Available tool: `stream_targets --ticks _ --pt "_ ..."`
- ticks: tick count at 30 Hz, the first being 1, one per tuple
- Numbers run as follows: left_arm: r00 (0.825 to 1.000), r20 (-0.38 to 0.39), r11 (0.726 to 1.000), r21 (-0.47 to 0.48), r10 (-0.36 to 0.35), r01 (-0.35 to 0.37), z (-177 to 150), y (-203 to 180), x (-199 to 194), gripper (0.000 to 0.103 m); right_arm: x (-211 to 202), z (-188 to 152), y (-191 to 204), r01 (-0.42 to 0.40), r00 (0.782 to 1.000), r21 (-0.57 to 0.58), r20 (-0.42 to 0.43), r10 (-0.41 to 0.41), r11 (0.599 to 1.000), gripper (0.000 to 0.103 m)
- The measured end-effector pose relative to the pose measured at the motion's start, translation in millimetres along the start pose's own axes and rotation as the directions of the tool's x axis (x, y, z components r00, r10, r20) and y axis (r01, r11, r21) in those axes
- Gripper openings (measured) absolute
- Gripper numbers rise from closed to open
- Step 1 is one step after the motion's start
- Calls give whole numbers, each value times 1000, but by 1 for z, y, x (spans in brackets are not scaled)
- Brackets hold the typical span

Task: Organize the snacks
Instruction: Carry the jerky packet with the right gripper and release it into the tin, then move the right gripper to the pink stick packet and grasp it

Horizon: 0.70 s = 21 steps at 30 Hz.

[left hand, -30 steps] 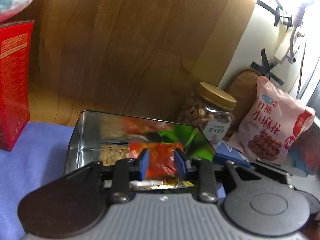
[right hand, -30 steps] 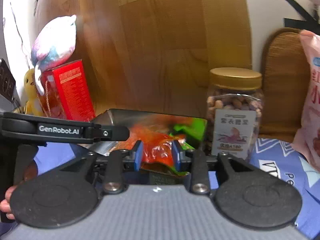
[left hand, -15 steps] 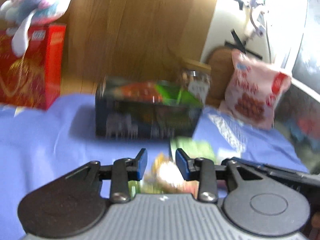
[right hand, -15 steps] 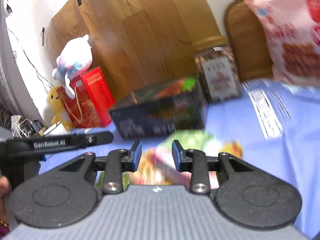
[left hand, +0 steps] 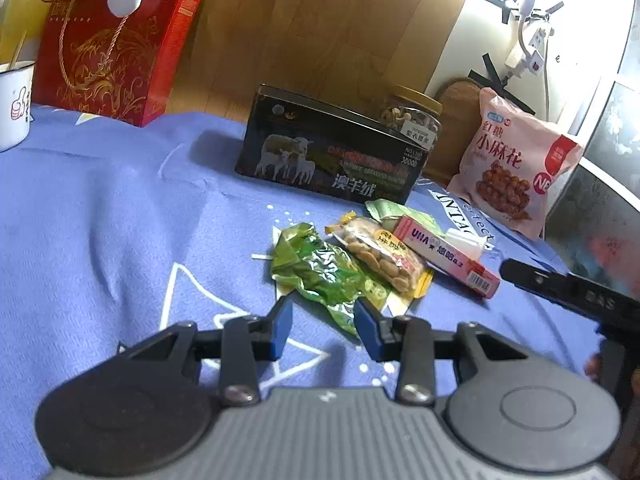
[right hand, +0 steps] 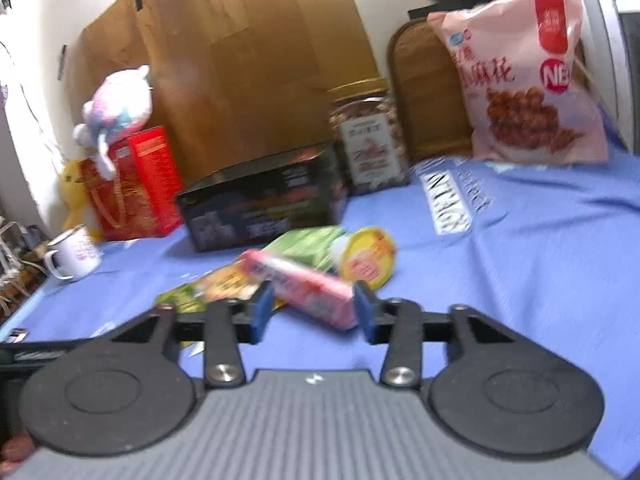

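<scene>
Straight ahead of my left gripper [left hand: 322, 326] lies the loose pile of snacks. Nearest is a crumpled green packet [left hand: 320, 276], its near end lying between my blue fingertips [left hand: 282, 320], though I cannot tell whether they touch it. Just beyond it is a clear peanut packet [left hand: 380, 252] with yellow edging, and to the right of that a pink box [left hand: 448, 258] printed "UHA". Behind the pile stands the dark tin [left hand: 332, 152], its front showing sheep and the characters 澳羊绒. Right of the tin are a nut jar [left hand: 412, 120] with a gold lid and a pink bag [left hand: 516, 160] reading 小麻花, with a partly hidden "NE" badge. Far left stand a red gift box [left hand: 116, 48] and a white mug [left hand: 14, 104].

The blue cloth [left hand: 100, 220] to the left of my left gripper is bare right up to the mug (plenty of room there), and it is bare to the right of my right gripper [right hand: 314, 310] too.

Both tools stand open and hold nothing. In the right wrist view, which is blurred, the near end of the pink box sits between my spread jaws, while a round yellow-lidded cup [right hand: 366, 258] lies just past it.
</scene>
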<state>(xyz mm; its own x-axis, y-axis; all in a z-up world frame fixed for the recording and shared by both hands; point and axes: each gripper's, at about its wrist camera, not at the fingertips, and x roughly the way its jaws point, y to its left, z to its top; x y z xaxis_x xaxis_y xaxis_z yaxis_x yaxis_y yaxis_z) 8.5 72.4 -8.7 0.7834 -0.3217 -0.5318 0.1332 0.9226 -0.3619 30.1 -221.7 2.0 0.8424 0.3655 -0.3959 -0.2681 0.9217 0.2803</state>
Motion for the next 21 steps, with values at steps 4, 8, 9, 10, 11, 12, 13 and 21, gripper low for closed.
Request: stream_targets --ticks 4,8,9,10,11,12,13,21 --pt "1000 3 1000 13 2 -2 0 -2 1 36 24 3 -12 -44 995 -2 -94 44 999 64" --pt "1000 4 1000 1 -9 9 0 -1 1 36 39 4 -21 -90 984 47 -149 96 995 46" --pt "1000 4 1000 -5 -13 13 0 1 0 36 38 3 -20 -90 983 42 -158 96 995 32" --pt "1000 4 1000 -11 -17 17 0 1 0 36 38 2 -20 -114 977 41 -175 120 993 31" --pt "1000 4 1000 -15 -21 21 0 2 0 36 34 -1 -18 -130 975 32 -179 133 991 29" --pt "1000 4 1000 -19 -25 25 0 3 0 36 28 -2 -15 -139 973 15 -186 139 990 27" --pt "1000 3 999 -23 -29 29 0 4 0 36 21 -5 -12 -154 969 -6 -194 150 988 26" --pt "995 -6 991 -91 -98 97 4 16 0 44 -57 -42 -18 -358 912 -162 -272 307 920 25"
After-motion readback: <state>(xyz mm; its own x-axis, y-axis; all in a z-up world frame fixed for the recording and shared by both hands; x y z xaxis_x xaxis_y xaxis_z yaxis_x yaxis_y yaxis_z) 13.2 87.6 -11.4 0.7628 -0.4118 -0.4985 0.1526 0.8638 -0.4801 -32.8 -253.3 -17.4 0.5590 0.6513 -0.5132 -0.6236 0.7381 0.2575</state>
